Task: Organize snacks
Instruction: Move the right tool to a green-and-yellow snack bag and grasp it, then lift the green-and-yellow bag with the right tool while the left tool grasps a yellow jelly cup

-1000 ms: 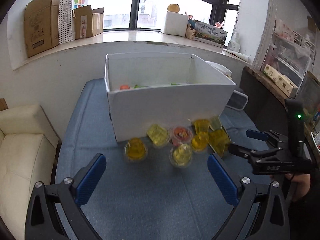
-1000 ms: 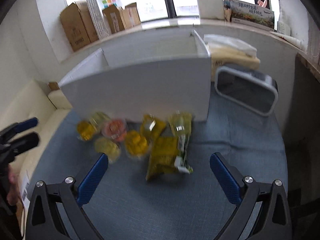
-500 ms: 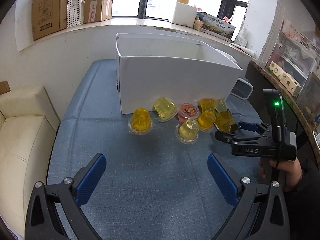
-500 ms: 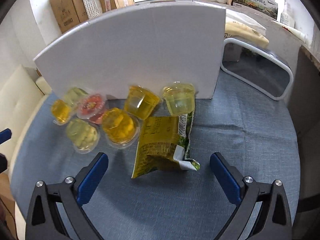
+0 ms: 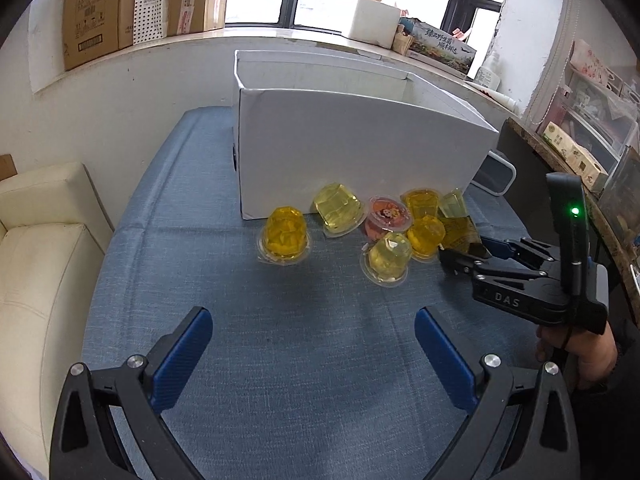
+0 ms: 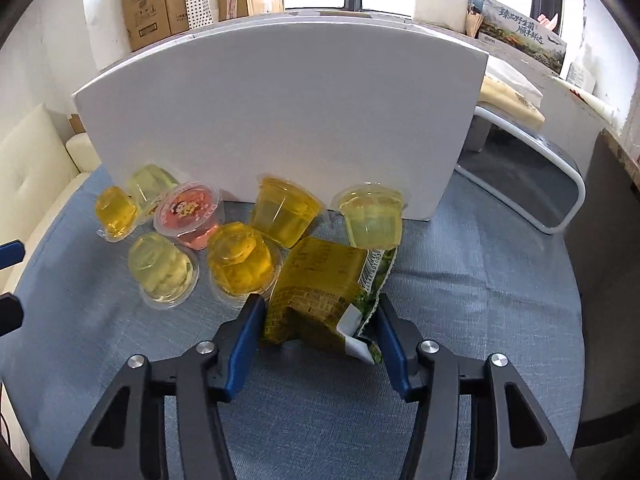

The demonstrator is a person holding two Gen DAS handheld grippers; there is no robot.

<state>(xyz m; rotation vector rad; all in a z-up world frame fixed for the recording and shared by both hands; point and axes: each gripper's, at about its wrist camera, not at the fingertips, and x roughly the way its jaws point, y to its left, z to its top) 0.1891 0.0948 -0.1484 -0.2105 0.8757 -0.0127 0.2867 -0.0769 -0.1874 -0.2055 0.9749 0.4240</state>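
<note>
Several yellow jelly cups and one red-lidded cup (image 6: 188,210) lie on the blue cloth in front of a white box (image 6: 280,120). A yellow-green snack packet (image 6: 320,292) lies among them. My right gripper (image 6: 318,320) has its jaws closed in on both sides of the packet's near end, touching it; it also shows in the left wrist view (image 5: 472,254). My left gripper (image 5: 312,344) is wide open and empty, well short of the orange jelly cup (image 5: 284,234) and the pale cup (image 5: 388,258).
The white box (image 5: 352,148) stands behind the cups, its inside hidden. A grey-framed object (image 6: 536,188) lies right of the box. A cream sofa (image 5: 40,248) is at the left. A shelf (image 5: 580,148) with boxes is at the right. Cardboard boxes (image 5: 100,8) sit on the windowsill.
My right gripper has moved forward and down onto the snack packet and its jaws have closed in on it. My left gripper has moved a little closer, still open.
</note>
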